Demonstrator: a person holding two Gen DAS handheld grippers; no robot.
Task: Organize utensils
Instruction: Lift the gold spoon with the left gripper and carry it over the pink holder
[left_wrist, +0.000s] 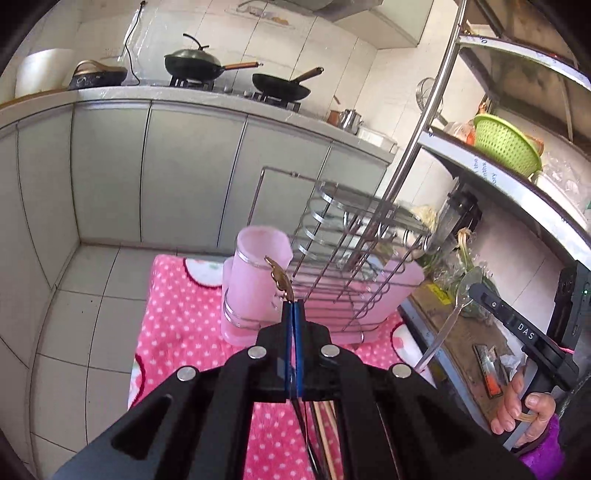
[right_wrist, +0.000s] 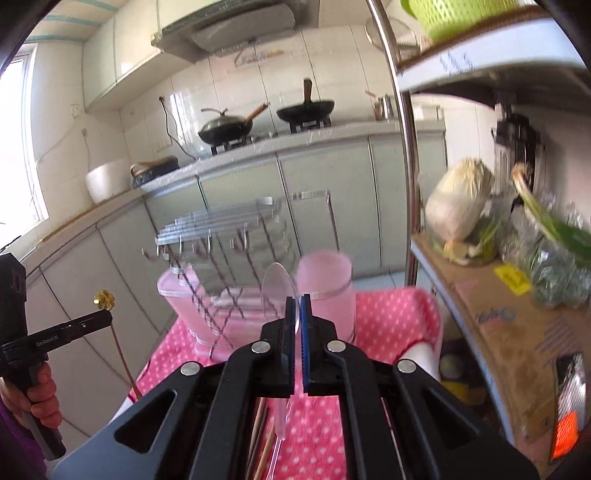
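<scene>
1. The left gripper (left_wrist: 294, 303) is clenched on a slim gold utensil (left_wrist: 279, 278) with an ornate, flower-shaped end; the decorated end sticks up past the blue pads, and the thin stem runs down beneath the gripper.
2. The right gripper (right_wrist: 299, 300) is clenched on a clear plastic spoon (right_wrist: 277, 284); its bowl rises above the fingertips and its handle hangs below the gripper body.
3. Both utensils are held in the air above a pink polka-dot cloth (left_wrist: 184, 317), in front of a pink dish rack (left_wrist: 354, 280) with metal wire dividers.
4. A pink cup-shaped utensil holder (left_wrist: 255, 280) stands at the rack's end, ringed by a wire loop; it is just beyond each gripper's tips in both views.
5. In the left wrist view, a hand (left_wrist: 517, 402) with a purple sleeve holds the right gripper's handle at the right edge.
6. Behind, two black woks (left_wrist: 236, 74) sit on a stove on the counter (left_wrist: 110, 94).
7. A metal shelf (left_wrist: 517, 184) on the right carries a green basket (left_wrist: 504, 142) and vegetables.
</scene>
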